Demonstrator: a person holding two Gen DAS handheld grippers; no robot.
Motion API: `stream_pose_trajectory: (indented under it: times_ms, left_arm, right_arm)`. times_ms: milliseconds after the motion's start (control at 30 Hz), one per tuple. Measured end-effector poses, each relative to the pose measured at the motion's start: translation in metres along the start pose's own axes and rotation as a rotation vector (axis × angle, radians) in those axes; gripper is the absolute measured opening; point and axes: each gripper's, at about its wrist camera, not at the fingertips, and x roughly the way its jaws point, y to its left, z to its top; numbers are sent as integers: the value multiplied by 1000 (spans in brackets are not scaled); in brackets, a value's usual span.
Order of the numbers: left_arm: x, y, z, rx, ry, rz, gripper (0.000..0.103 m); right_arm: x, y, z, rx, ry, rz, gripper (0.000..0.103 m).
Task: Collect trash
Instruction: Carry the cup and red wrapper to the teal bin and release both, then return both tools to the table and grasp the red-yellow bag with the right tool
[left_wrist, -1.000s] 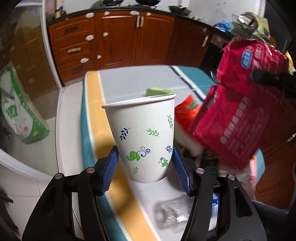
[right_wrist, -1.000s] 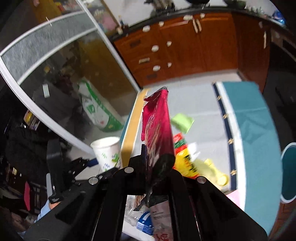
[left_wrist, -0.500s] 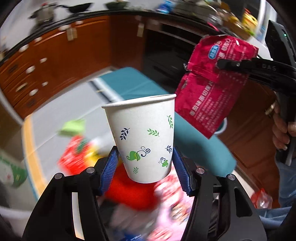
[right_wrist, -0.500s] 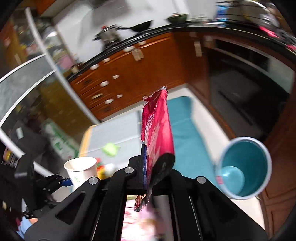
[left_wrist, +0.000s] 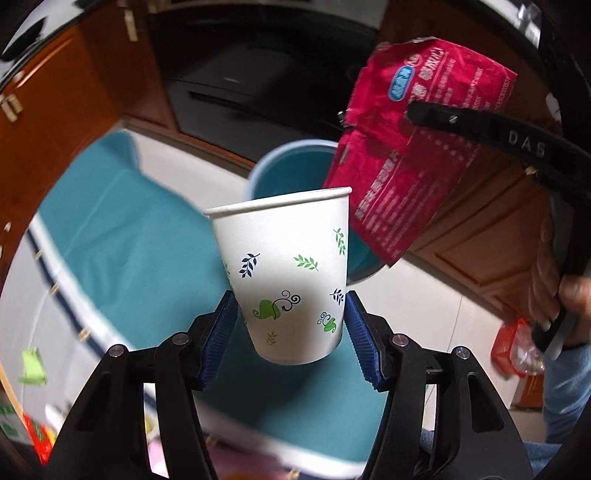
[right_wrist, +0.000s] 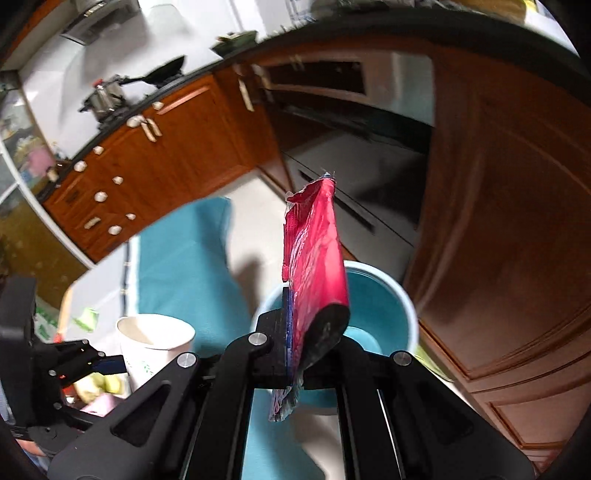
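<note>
The paper cup is clamped low on its wall between the blue pads of the left gripper, upright and off any surface, with its mouth toward twelve o'clock in the left wrist view. The red wrapper hangs at about one o'clock from the cup, pinched flat in the right gripper, whose jaws are closed tight on it; a hand grips that tool at three o'clock.

Behind both items, toward twelve o'clock, stands the blue bin on the pale floor, its open mouth partly hidden by cup and wrapper. In the right wrist view the wrapper sits over the bin's rim, while the cup is at nine o'clock, over the teal mat and short of the bin.

The step in hand looks like carrying two pieces of trash to the bin. The wrapper seems almost placed for release; the cup probably needs bringing over the opening before its jaws part.
</note>
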Motion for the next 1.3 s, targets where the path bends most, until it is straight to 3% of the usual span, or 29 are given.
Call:
stream_pose_trajectory:
  times_ms: [267,333,367,400,433,467,700,1000,1233,1300]
  left_arm:
    - [72,-19,48,11,105,-31,61]
    - [83,-20,53,14,127,-22,67]
    - [87,-20,55,20,137,-6,73]
    - [88,-19,54,29,143,16,76]
    - [89,-18,54,36,143,29,78]
    - [90,-15,55,42,142,44,80]
    - [78,-8,38,-1,138,47,83]
    - [40,-6,19,-31,111,57,83]
    - [-4,-1,-6,-31,52,76,83]
    - [-19,7,-20,-41,33,85,85]
  right_arm:
    - [49,-30,-9,32,76,-53,5]
    - [52,-35,-10,45,81,-52,8]
    - [54,-38,-11,54,86,-45,29]
    - [55,-39,-11,61,87,-44,68]
    - [53,-42,-12,68,71,-50,79]
    - [50,-43,-13,68,56,-53,82]
    - [41,-43,-15,94,97,-20,88]
    - [14,-20,-21,76,126,-9,88]
    - [-18,17,-26,31,117,12,88]
    - [-26,34,-29,8,118,29,92]
